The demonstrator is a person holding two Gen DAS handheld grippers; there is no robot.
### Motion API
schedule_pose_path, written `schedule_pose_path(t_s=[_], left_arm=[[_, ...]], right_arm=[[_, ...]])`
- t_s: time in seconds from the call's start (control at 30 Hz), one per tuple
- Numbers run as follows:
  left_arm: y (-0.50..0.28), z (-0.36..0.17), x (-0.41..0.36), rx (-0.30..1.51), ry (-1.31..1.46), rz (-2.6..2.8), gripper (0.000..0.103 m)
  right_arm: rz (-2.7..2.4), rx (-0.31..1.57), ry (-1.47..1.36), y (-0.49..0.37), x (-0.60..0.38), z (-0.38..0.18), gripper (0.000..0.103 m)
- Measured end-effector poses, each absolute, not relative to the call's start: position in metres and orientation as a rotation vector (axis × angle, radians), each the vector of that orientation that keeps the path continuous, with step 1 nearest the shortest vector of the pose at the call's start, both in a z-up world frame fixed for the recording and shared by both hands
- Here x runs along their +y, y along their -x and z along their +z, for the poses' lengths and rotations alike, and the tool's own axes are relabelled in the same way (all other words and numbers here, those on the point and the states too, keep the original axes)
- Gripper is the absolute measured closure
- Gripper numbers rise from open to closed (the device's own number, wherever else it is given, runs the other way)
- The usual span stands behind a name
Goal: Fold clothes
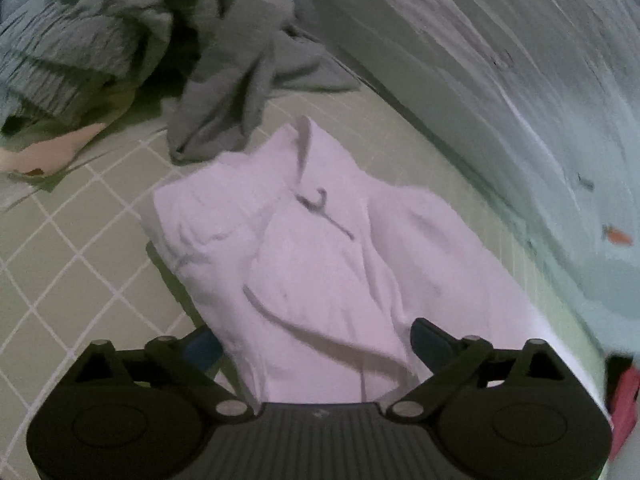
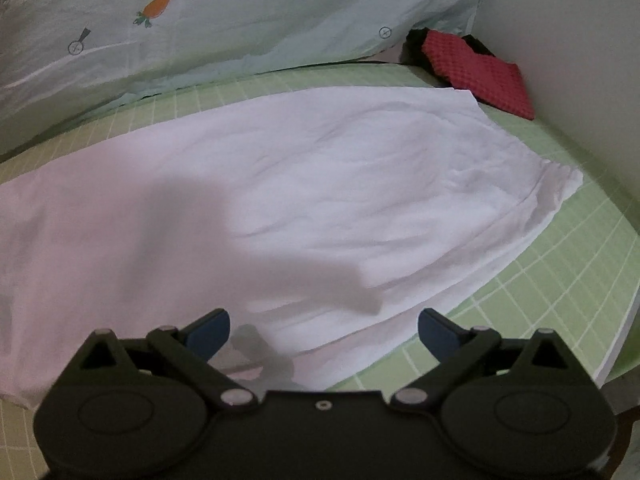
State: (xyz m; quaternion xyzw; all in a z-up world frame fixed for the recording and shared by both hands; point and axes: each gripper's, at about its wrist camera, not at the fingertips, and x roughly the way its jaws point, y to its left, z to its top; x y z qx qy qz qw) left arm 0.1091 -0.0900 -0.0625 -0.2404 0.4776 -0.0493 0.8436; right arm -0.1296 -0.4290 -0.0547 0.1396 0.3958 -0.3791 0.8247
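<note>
Blue-padded left tool, jaws apart, straddles the near end of the white garment without pressing it. Right tool, jaws likewise apart and empty, hangs over the garment's near edge. This garment lies spread on the green gridded bed sheet, in front of the pale carrot-print pillow; a grey crumpled heap sits beyond its far end. Judged light, soft and limp, it should be pinched at hem corners or edges, where layers bunch least.
</note>
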Motion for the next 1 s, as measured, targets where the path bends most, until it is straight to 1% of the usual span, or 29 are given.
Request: schedule_pose_path(t_s=[0.03,0.07,0.13,0.17,0.27,0.47,0.63,0.73,0.8,0.87,0.97,1.0], left_arm=[[-0.112,-0.062,-0.088,1.026,0.506,-0.078,0.035],[-0.113,-0.061,-0.087,1.031,0.501,-0.066,0.050],[-0.112,-0.055,-0.085,1.011,0.491,-0.076,0.064],[-0.109,-0.049,-0.085,0.986,0.475,-0.100,0.073],[-0.098,-0.022,-0.099,0.907,0.382,-0.159,0.079],[-0.065,0.040,-0.174,0.721,0.194,-0.272,0.082],[-0.031,0.057,-0.268,0.679,0.118,-0.400,0.083],[-0.009,0.043,-0.328,0.712,0.066,-0.471,0.082],[0.005,0.028,-0.370,0.747,0.034,-0.499,0.080],[0.014,0.003,-0.406,0.811,-0.009,-0.483,0.065],[0.026,-0.027,-0.446,0.936,-0.035,-0.514,0.063],[0.031,-0.027,-0.451,0.941,-0.023,-0.533,0.061]], right_arm=[[-0.806,0.839,-0.298,0.130,-0.430,-0.055,0.001],[-0.806,0.837,-0.301,0.130,-0.432,-0.055,0.001],[-0.812,0.829,-0.316,0.130,-0.440,-0.056,0.001],[-0.816,0.822,-0.325,0.131,-0.444,-0.055,0.001],[-0.816,0.805,-0.321,0.134,-0.456,-0.051,0.001],[-0.787,0.780,-0.262,0.157,-0.486,-0.040,0.001],[-0.797,0.762,-0.247,0.192,-0.533,-0.032,0.001],[-0.816,0.757,-0.257,0.214,-0.569,-0.031,0.001],[-0.834,0.756,-0.267,0.227,-0.592,-0.030,0.001],[-0.848,0.756,-0.265,0.239,-0.614,-0.029,0.001],[-0.868,0.756,-0.269,0.251,-0.643,-0.029,0.001],[-0.873,0.755,-0.271,0.254,-0.652,-0.029,0.001]])
